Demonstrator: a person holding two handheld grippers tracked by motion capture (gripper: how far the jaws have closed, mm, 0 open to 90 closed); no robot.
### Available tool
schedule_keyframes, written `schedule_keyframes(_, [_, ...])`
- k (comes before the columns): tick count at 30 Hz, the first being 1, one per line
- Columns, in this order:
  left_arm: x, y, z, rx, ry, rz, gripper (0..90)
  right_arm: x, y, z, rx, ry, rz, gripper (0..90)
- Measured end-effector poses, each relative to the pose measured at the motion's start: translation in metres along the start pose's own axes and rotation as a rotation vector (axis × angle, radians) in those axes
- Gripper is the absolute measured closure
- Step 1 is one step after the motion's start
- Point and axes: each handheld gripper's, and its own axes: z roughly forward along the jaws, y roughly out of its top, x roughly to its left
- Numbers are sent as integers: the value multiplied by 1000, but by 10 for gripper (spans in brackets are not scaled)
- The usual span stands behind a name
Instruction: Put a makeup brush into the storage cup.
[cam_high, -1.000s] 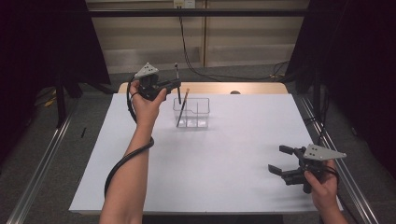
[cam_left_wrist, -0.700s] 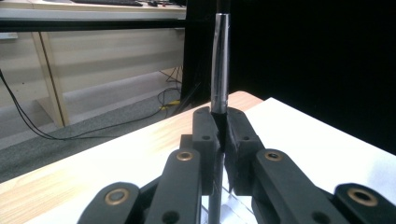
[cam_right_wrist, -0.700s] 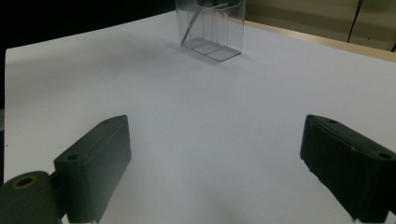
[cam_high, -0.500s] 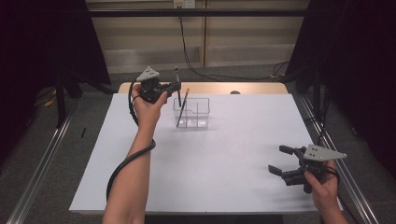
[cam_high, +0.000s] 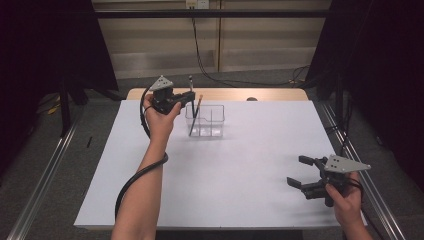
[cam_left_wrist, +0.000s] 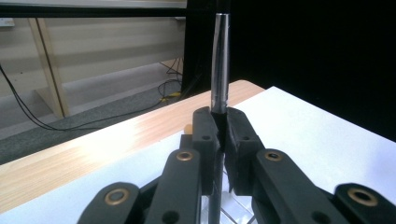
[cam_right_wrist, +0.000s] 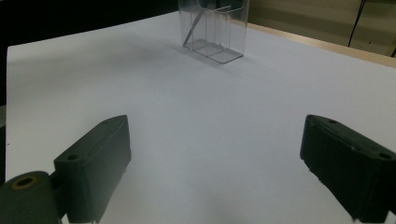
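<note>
White sheeting covers the table (cam_high: 220, 190), with a strip of bare wood along the far edge and dark curtains to either side. At the far left of the sheet, the left forearm reaches straight forward from the bottom of the high view, wrist bent up so that the left gripper (cam_high: 191, 97) is raised above the table and points toward the right. Its jaws are pressed together on a dark pen (cam_high: 191, 92), which stands nearly upright between them; in the left gripper view the pen's shiny barrel (cam_left_wrist: 220, 65) rises straight out of the pinched pads. The pen's lower part runs down into the left compartment of a clear box (cam_high: 212, 122) that stands just beside the gripper, and a second thin stick (cam_high: 198, 107) with an orange tip leans in the same box. Near the table's front right corner, well apart from the box, the right hand (cam_high: 345, 197) holds the right gripper (cam_high: 300, 171) low over the sheet, pointing left, its jaws spread wide with nothing between them. The right gripper view looks across bare sheet to the box (cam_right_wrist: 215, 28) far ahead.
</note>
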Motion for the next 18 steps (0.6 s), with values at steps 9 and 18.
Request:
schedule_keyframes(9, [-2,-4,3,9,-5,3,838,0,0,1,2,2,0,87])
schedule_keyframes(18, [-6,-11,6,11,-7,-10,837,-1,-1,-1,-1,0,3,87])
